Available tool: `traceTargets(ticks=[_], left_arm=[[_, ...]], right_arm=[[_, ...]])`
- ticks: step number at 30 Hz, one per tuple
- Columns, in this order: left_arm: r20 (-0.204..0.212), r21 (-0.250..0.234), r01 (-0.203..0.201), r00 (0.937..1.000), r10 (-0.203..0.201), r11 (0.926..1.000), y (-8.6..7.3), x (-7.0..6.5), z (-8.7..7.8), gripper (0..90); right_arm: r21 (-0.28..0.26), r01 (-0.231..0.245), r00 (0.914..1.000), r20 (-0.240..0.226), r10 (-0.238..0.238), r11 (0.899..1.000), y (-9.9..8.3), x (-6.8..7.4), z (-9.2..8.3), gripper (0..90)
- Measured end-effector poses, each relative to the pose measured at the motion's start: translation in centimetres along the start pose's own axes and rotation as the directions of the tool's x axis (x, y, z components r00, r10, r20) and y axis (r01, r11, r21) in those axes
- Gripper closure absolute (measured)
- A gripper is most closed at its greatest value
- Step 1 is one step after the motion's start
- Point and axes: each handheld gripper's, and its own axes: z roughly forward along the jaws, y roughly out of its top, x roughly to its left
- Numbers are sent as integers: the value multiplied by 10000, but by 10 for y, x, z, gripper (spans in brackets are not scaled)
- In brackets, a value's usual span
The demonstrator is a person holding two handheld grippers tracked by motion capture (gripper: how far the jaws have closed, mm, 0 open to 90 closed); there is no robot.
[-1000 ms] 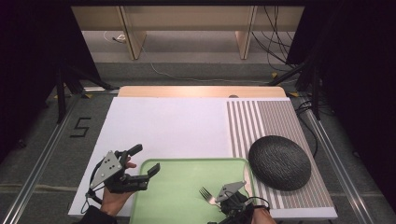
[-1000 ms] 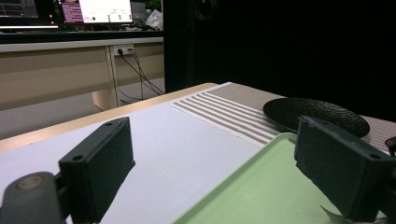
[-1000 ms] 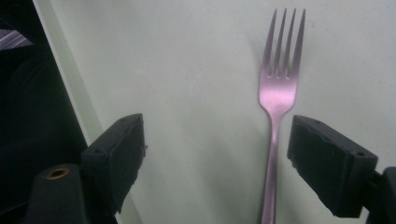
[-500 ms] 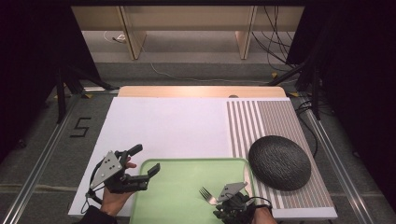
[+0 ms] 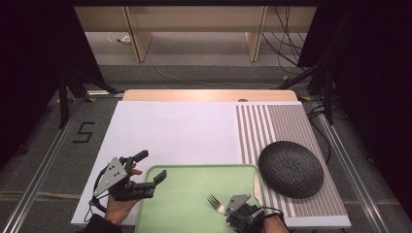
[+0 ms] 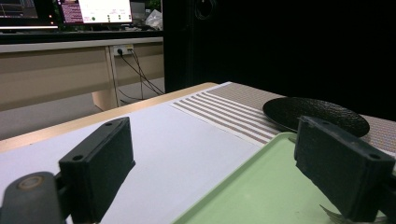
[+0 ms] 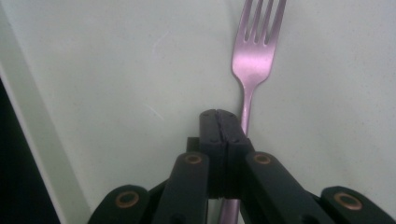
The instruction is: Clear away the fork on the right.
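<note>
On the green tray [image 5: 194, 187], our right claw [image 7: 219, 122] has just closed empty.
Fork [image 7: 256, 60] handle runs just beside its joined jaws, tines ahead.

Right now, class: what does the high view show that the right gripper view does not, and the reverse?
High view: the dark dish, the striped mat and the left gripper, fingers apart. Right gripper view: the right gripper, whose fingers have just been closing, meet with nothing between; the handle runs beside them. Both: the fork on the green tray.
</note>
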Motion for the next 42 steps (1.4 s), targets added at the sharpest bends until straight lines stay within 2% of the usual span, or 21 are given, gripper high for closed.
traceTargets(ticks=[5, 8, 12, 19, 29, 42], left_arm=[[0, 6, 10, 10000, -10, 10000, 0, 0, 0, 115], [-5, -6, 18, 10000, -18, 10000, 0, 0, 0, 115], [-13, -7, 24, 10000, -24, 10000, 0, 0, 0, 115], [-27, -14, 25, 10000, -25, 10000, 0, 0, -1, 114], [-32, -27, 21, 10000, -21, 10000, 0, 0, -1, 114], [-31, -45, 26, 10000, -26, 10000, 0, 0, -1, 115]], right_arm=[[53, -37, 10000, 83, 36, 10000, 0, 0, 0, 900], [182, 55, 9995, 315, -61, 9998, -1, -2, -1, 900], [171, -231, 9984, 521, 221, 9996, -4, -5, -2, 900], [216, -306, 9970, 721, 290, 9993, -9, -12, -6, 900], [294, -695, 9936, 910, 666, 9971, -16, -20, -10, 900], [445, -757, 9892, 1289, 695, 9961, -22, -28, -14, 900]])
